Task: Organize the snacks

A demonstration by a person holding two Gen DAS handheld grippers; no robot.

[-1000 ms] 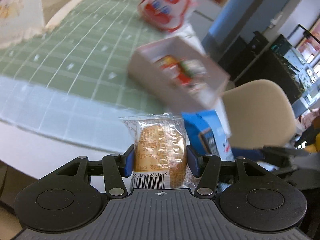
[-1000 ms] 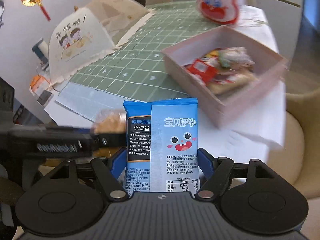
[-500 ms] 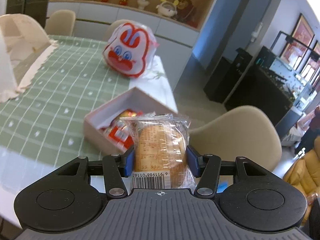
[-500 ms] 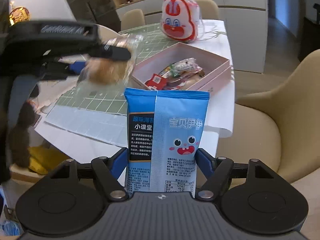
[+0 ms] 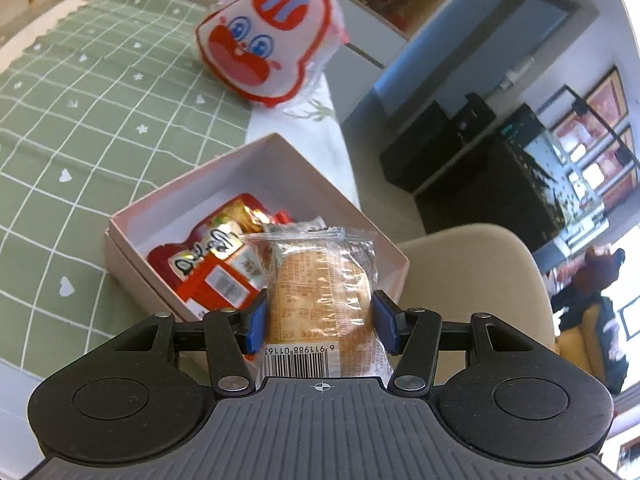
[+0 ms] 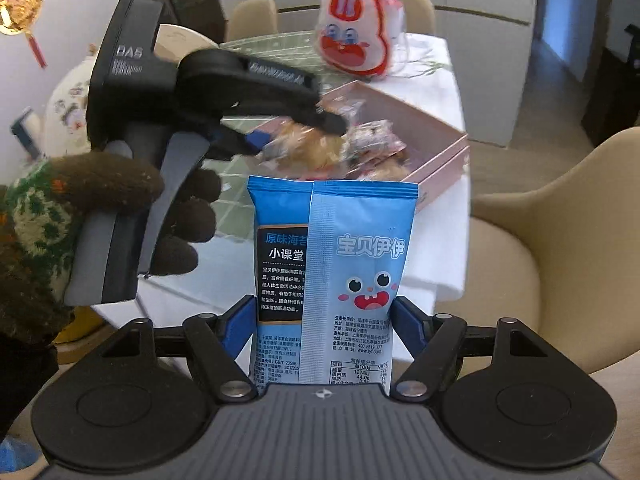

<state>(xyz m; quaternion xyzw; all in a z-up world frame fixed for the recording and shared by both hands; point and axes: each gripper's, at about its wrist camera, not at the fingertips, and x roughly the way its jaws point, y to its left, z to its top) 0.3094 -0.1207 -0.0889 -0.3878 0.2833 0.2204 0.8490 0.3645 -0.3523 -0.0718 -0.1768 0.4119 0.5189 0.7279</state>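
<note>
My left gripper [image 5: 320, 326] is shut on a clear-wrapped cake snack [image 5: 320, 292] and holds it above the near end of the pink box [image 5: 136, 268]. The box holds a red packet [image 5: 212, 276] and other wrapped snacks. In the right wrist view the left gripper [image 6: 296, 136] holds the cake [image 6: 308, 152] over the pink box [image 6: 440, 160]. My right gripper [image 6: 324, 320] is shut on a blue seaweed snack packet [image 6: 340, 264], short of the table's near edge.
A red-and-white rabbit-face bag [image 5: 268, 48] stands on the table beyond the box, also in the right wrist view [image 6: 356, 36]. A green checked cloth [image 5: 80, 112] covers the table. A beige chair [image 6: 560, 248] stands at the right of the table.
My left gripper has moved forward with the cake, from beside the table to over the pink box. My right gripper has held the blue packet and drawn a little closer to the table.
</note>
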